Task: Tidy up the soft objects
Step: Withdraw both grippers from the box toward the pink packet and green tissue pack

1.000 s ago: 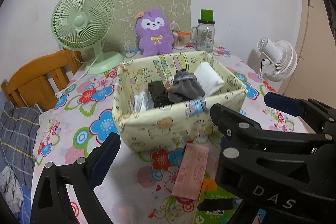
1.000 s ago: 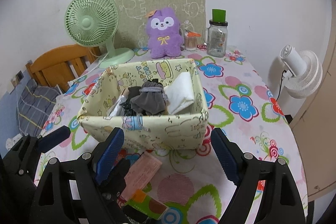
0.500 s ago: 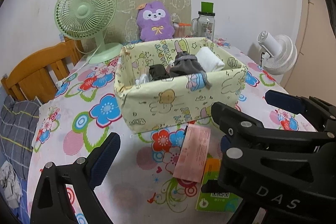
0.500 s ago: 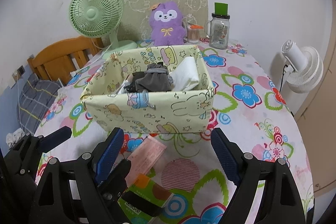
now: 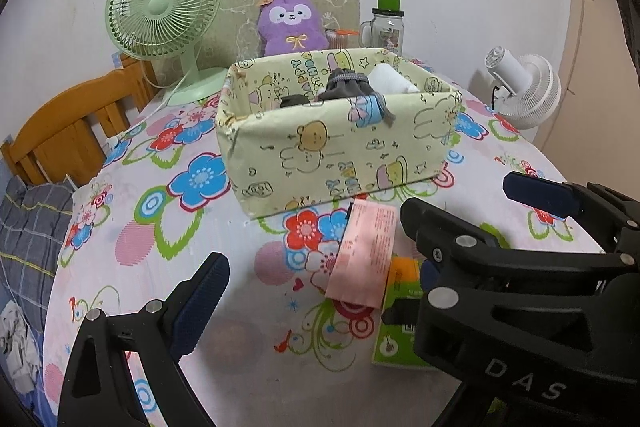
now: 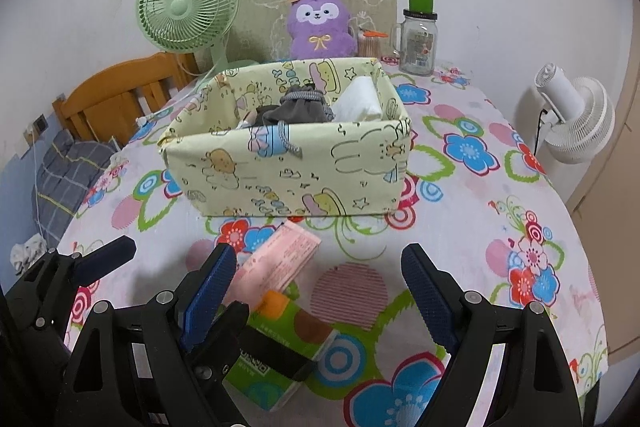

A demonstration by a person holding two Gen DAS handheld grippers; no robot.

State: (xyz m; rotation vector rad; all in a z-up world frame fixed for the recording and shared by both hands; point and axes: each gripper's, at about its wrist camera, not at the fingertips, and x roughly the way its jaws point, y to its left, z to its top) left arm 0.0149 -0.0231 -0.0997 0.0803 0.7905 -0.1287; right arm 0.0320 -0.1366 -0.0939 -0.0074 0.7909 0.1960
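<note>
A pale yellow cartoon-print fabric box (image 5: 332, 151) (image 6: 288, 171) stands mid-table. It holds a grey drawstring pouch (image 5: 346, 89) (image 6: 302, 109), a white folded cloth (image 5: 392, 85) (image 6: 358, 101) and a dark item (image 5: 294, 101). A pink tissue pack (image 5: 366, 253) (image 6: 280, 261) and a green tissue pack (image 6: 280, 359) (image 5: 394, 343) lie in front of the box. A purple plush (image 5: 292, 23) (image 6: 320, 25) sits at the back. My left gripper (image 5: 316, 303) is open and empty, low over the packs. My right gripper (image 6: 316, 301) is open and empty beside it.
A green desk fan (image 5: 164, 15) (image 6: 188, 13) and a glass jar with a green lid (image 5: 386, 23) (image 6: 418, 39) stand at the back. A white fan (image 5: 524, 87) (image 6: 576, 115) is off the right edge. A wooden chair (image 5: 72, 131) is at the left.
Both grippers have dropped lower and pulled back from the box, so its front wall shows more and its contents less. Both stay open.
</note>
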